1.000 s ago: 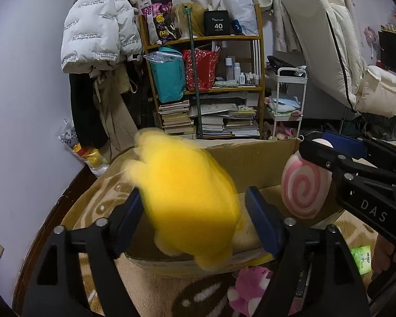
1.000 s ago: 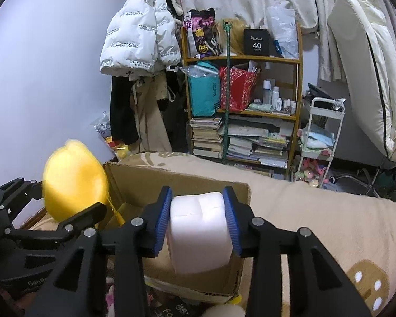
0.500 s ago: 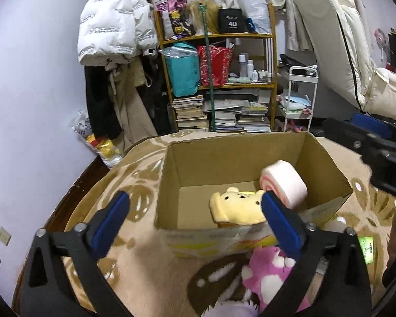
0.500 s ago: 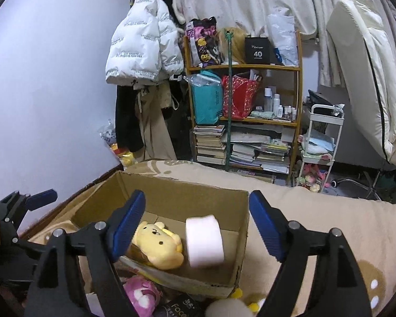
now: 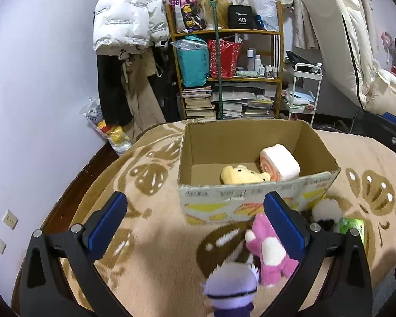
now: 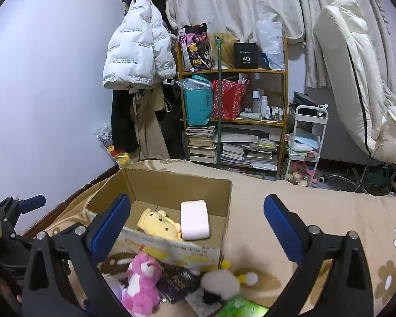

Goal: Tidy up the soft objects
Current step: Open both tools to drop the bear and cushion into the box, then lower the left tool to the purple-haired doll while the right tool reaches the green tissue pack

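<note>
Now both claws, left (image 5: 195,222) and right (image 6: 196,223), are gaping, released and gripping nothing. At 5 o'clock of the left one a pink plush (image 5: 269,253) is lying, light and squashy (best pinched round its belly). Three plushes are waiting outside: pink, purple (image 5: 231,288), white (image 6: 220,281). Two are sitting inside the box (image 5: 198,158): bear (image 5: 241,175), roll (image 5: 278,162).

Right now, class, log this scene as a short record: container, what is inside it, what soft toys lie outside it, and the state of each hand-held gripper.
container: cardboard box, open top, on patterned blanket
inside: yellow plush; pink swirl roll cushion
outside, in front of box: pink plush; purple-haired doll; white fluffy toy
left hand-held gripper: open, holding nothing
right hand-held gripper: open, holding nothing
</note>
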A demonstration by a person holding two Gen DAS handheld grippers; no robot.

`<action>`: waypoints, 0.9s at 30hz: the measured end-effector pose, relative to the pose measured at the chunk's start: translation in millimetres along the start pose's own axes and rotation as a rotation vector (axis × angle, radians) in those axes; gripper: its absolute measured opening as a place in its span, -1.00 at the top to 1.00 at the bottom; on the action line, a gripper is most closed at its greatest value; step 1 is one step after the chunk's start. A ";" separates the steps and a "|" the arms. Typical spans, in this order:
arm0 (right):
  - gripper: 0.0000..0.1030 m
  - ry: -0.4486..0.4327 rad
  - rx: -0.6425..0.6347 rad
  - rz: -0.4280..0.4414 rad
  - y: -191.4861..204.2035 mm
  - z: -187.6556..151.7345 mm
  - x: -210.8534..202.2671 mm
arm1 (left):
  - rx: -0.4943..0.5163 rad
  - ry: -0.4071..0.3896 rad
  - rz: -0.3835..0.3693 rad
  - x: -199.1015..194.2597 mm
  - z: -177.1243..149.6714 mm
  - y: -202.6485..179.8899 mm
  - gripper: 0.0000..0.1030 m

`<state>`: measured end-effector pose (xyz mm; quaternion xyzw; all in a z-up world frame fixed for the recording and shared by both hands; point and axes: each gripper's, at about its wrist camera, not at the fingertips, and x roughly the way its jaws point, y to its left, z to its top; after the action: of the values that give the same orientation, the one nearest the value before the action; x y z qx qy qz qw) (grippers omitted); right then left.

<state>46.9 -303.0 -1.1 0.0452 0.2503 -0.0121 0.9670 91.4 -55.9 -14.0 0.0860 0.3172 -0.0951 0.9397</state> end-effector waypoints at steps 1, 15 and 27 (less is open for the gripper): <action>-1.00 0.002 0.000 0.000 -0.6 -1.4 -4.7 | -0.003 0.003 0.004 -3.5 -1.4 1.5 -0.98; -1.00 0.029 0.019 -0.005 -3.1 -18.8 -54.3 | -0.021 0.034 0.018 -39.8 -17.4 16.9 -0.98; -1.00 0.047 0.048 -0.037 -9.1 -29.5 -59.3 | -0.089 0.128 -0.019 -22.5 -31.8 26.5 -0.98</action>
<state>-19.6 -309.2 1.3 0.0641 0.2736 -0.0347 0.9591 61.6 -20.3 -22.5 0.0469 0.3815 -0.0843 0.9193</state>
